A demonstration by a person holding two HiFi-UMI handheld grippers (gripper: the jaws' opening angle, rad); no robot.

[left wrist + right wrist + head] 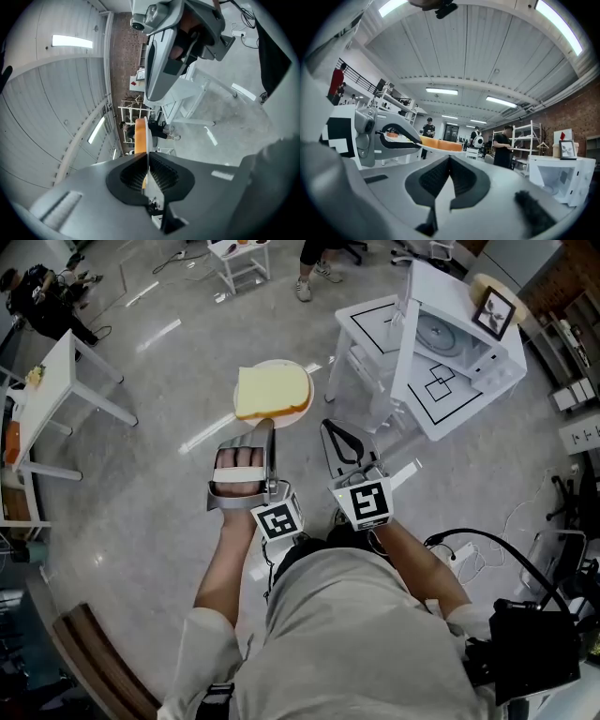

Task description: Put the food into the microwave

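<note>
Left gripper (265, 427): fingers shut on the near rim of the plate (281, 363), which carries the slice of bread (270, 390) out over the floor, well short of the microwave (464, 338); right gripper (330, 427): fingers together, nothing between them. Risk: one rim hold only, so a tilt could slide the bread off or let the plate twist loose. The microwave door (405, 329) stands open above the white surface (370, 315) and could clip the plate on approach; cables (487, 547) lie on the floor at right; another table (56, 381) stands well left.
</note>
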